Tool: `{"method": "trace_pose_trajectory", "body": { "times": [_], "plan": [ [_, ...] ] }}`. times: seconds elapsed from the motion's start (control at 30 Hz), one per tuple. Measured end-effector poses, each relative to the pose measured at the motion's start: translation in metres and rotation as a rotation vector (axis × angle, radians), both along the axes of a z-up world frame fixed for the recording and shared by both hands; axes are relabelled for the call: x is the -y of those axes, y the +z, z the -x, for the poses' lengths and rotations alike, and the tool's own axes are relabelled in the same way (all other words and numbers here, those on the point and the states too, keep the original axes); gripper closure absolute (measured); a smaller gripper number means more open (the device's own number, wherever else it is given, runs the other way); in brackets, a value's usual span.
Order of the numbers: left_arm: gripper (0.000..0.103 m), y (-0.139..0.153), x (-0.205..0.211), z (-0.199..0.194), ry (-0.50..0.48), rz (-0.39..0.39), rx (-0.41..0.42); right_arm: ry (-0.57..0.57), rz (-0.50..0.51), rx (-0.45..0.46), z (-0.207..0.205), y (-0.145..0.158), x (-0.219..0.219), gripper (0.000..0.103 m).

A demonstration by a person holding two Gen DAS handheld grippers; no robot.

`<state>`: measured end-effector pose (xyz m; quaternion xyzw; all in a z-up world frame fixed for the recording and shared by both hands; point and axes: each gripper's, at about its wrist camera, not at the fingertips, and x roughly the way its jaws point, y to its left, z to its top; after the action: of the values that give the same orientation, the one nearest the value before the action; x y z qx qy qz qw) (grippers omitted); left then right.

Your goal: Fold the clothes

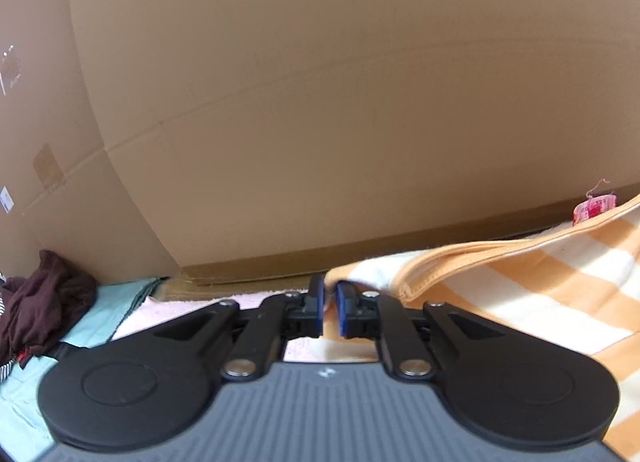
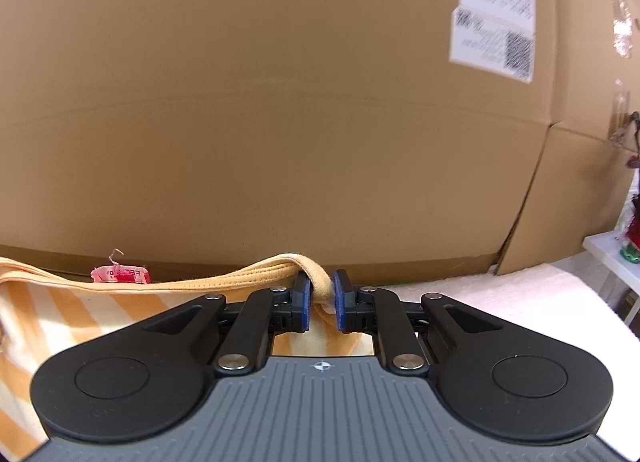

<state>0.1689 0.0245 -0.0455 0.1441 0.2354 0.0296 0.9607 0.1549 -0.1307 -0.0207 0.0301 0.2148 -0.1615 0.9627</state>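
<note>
Right gripper (image 2: 322, 300) nearest me, pads pinched on the orange hem of the striped garment (image 2: 80, 314). Left gripper (image 1: 328, 308) jaws narrow, cloth between them; I can't tell if they bite. Garment lies spread low between both, red tag (image 1: 594, 209) at its far edge, cardboard box (image 1: 320, 102) behind. I'd call it mid-fold: edge carried, no finished crease visible. Dark clothes (image 1: 40, 302) left unfolded.

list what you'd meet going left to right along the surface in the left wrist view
crumpled dark maroon garment → pale mint green cloth → light pink towel → left gripper, pinching the fabric's edge → orange and white striped garment → small red tag
</note>
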Motion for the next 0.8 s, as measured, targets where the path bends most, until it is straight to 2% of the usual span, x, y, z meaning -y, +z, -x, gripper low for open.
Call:
{"method": "trace_pose_trajectory", "body": {
  "times": [0.2,0.3,0.37,0.47,0.53,0.57,0.63,0.73,0.77,0.8],
  "plan": [
    [0.093,-0.003,-0.001,-0.029,0.007,-0.018,-0.024,-0.007,-0.010,-0.063,-0.025,-0.010,-0.001,0.091],
    [0.090,-0.014,-0.002,-0.040,0.011,-0.030,-0.069,-0.007,-0.022,-0.133,-0.033,-0.019,-0.001,0.091],
    [0.089,-0.019,-0.006,-0.046,0.013,-0.023,-0.094,-0.006,-0.033,-0.141,-0.033,-0.021,-0.001,0.090],
    [0.081,-0.018,-0.013,-0.048,0.012,-0.013,-0.082,0.001,-0.046,-0.142,-0.032,-0.023,0.000,0.085],
    [0.075,-0.016,-0.021,-0.049,0.014,0.021,-0.078,0.013,-0.084,-0.129,-0.029,-0.021,0.007,0.081],
    [0.069,-0.015,-0.026,-0.049,0.017,0.041,-0.076,0.025,-0.118,-0.134,-0.027,-0.019,0.013,0.080],
    [0.066,-0.013,-0.038,-0.052,0.020,0.093,-0.080,0.061,-0.209,-0.158,-0.018,-0.012,0.027,0.076],
    [0.065,-0.011,-0.052,-0.056,0.009,0.149,-0.087,0.121,-0.435,-0.155,0.010,0.004,0.060,0.055],
    [0.065,-0.010,-0.054,-0.057,0.007,0.155,-0.087,0.130,-0.490,-0.158,0.020,0.009,0.071,0.043],
    [0.065,-0.010,-0.056,-0.057,0.004,0.157,-0.085,0.132,-0.522,-0.156,0.031,0.016,0.079,0.042]
  ]
}}
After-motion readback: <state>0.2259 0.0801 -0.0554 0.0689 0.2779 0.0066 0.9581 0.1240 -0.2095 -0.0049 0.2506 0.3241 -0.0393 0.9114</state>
